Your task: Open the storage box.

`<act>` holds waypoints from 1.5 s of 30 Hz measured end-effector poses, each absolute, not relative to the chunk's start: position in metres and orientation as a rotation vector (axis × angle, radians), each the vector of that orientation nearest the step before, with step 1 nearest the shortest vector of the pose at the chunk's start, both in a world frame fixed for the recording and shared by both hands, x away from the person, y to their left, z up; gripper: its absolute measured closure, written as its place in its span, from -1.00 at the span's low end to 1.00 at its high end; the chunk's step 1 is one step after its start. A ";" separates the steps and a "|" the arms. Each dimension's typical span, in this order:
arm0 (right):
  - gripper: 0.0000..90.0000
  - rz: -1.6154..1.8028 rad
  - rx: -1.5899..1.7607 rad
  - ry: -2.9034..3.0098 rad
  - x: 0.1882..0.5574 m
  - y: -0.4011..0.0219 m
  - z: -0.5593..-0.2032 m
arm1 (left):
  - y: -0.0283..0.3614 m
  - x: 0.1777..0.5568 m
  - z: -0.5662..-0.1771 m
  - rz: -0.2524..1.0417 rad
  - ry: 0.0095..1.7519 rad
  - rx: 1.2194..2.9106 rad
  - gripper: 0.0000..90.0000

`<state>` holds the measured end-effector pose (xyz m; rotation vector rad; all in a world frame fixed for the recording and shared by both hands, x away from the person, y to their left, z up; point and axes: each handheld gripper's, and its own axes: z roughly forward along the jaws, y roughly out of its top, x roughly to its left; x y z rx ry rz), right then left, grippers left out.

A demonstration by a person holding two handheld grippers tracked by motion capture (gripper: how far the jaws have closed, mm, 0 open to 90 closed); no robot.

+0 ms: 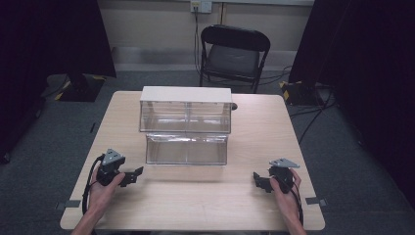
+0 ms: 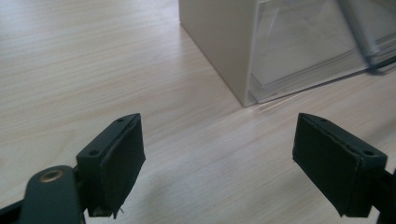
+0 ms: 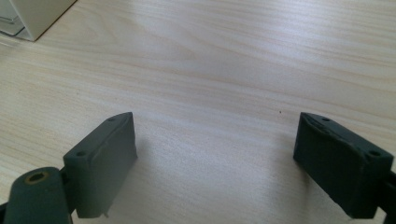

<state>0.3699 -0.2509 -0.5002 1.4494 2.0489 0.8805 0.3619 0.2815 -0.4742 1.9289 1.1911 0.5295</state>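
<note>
A clear drawer unit [image 1: 186, 128] is sitting mid-worktop [image 1: 244, 196], its lower drawer pulled out toward the person. Both grippers — left gripper [image 1: 133, 176], right gripper [image 1: 259, 180] — are resting spread, empty, flanking it; the left is sitting nearer.

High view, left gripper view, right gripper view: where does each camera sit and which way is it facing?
High view: above the person's side, looking forward and down on the table, clear drawer cabinet and folding chair; left gripper and right gripper enter from the bottom.
Left gripper view: rides that gripper, looking along its open jaws at the cabinet's near corner.
Right gripper view: rides that gripper, open jaws over bare tabletop.
Shared: all three show the tabletop and the cabinet.
</note>
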 end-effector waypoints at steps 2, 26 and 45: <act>-0.72 0.881 1.449 2.049 0.370 -0.251 -0.500 | 0.279 0.362 -0.472 0.531 1.187 1.927 -0.63; -0.72 0.880 1.449 2.049 0.370 -0.251 -0.500 | 0.254 0.364 -0.465 0.506 1.063 1.941 -0.61; -0.73 0.880 1.449 2.049 0.370 -0.251 -0.500 | 0.253 0.365 -0.464 0.458 1.065 1.913 -0.60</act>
